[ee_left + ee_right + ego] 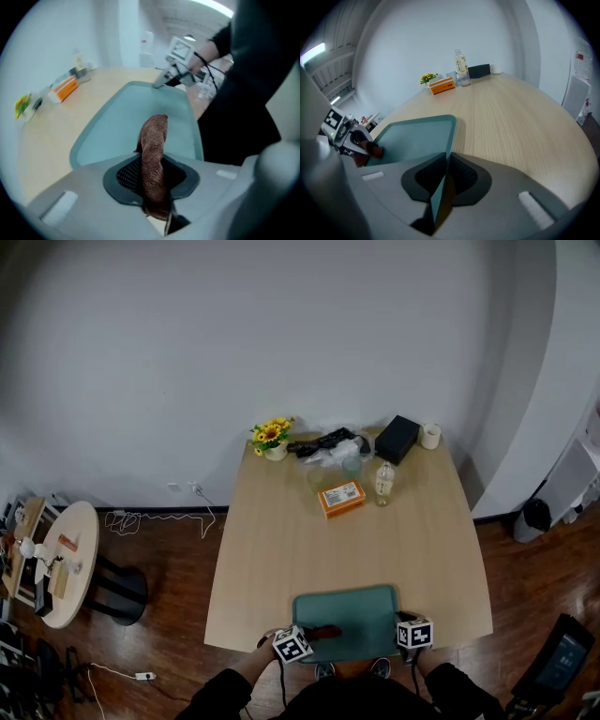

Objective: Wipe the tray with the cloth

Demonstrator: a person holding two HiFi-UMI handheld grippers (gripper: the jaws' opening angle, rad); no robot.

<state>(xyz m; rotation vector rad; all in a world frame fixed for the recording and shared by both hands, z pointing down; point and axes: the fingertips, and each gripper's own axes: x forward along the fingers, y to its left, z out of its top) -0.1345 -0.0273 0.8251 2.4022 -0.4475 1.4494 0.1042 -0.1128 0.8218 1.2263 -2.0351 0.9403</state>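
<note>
Left tongs (152, 176): closed tight on the brown cloth (154, 140); one fold of it stands out past the jaws toward the tray (117, 126)
Right tongs (443, 180): closed on the rim of the tray at its near right corner; I judge they keep the tray steady on the table (515, 117)
Cloth position: over the near left part of the tray, close to the front edge; it seems to touch the bottom, but the head view is too small to be sure
Done: the cloth is gripped and brought to the tray; the tray is held
Left: the green surface shows no stain and no wet track, so the wiped part cannot be read; in my judgement the far half and the right side are yet to be passed over
Around: at the far end of the table, well apart from the tray, stand an orange box (340, 498), a bottle (383, 482), a pot of yellow flowers (271, 437), a black box (397, 439) and a white cup (430, 435); a round side table (80, 540) stands on the floor at the left
In the way: nothing lies in the tray except the cloth; only the right tongs cover their own corner, which probably needs a changed grip to be wiped
</note>
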